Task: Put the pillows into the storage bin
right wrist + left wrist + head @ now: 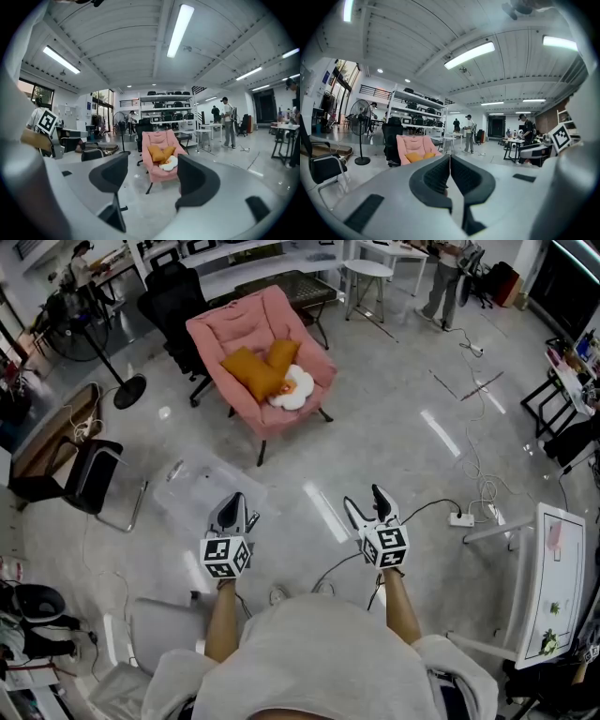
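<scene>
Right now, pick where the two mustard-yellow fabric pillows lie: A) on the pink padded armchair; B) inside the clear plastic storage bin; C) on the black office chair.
A: both mustard-yellow fabric pillows rest on the seat of the pink padded armchair, beside a white egg-shaped cushion.

Soft cloth on a shiny floor!
The polished grey floor point(403, 437) gleams, throwing back white glare. The pink armchair point(272, 329) looks like plush matt fabric, the mustard pillows point(251, 373) like matt cloth, and the white pillow point(296, 390) is fluffier. The storage bin point(211, 479) is clear, glossy plastic. On the left gripper point(450, 164), black ribbed pads point(436, 177) sit in a smooth matt grey shell.
</scene>
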A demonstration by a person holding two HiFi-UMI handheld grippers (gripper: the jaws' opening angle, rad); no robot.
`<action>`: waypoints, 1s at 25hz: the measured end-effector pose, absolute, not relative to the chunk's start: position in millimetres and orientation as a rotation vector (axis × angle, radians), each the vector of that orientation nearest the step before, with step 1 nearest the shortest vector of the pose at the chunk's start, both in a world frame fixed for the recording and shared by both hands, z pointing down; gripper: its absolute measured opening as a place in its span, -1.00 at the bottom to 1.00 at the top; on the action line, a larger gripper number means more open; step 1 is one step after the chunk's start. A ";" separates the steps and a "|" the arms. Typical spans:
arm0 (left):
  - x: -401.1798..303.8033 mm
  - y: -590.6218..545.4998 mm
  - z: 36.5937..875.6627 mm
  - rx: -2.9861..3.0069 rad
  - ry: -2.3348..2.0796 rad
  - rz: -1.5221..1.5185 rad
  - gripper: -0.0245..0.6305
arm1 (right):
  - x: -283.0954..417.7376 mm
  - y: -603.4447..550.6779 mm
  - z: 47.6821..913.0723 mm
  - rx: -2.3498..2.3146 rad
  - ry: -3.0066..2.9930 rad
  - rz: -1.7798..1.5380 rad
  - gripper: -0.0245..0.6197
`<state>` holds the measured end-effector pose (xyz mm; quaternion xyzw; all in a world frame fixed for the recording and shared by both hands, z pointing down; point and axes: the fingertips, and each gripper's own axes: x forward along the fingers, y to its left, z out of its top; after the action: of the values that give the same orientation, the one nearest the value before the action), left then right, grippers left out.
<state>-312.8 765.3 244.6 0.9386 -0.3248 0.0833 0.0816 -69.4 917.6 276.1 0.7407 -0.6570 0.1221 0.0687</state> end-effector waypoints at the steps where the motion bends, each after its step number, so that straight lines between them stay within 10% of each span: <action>1: -307.7 767.5 244.7 2.805 -0.971 0.249 -0.89 | -66.2 920.2 277.5 2.226 -1.980 0.369 0.05; 25: -201.7 743.0 262.3 2.784 -1.049 0.280 -0.89 | 44.9 883.7 305.8 2.157 -2.004 0.382 -0.03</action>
<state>-201.7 743.0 262.3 0.9289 -0.3499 0.0936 0.0769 44.9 883.7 305.8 0.7239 -0.6725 0.1281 0.0861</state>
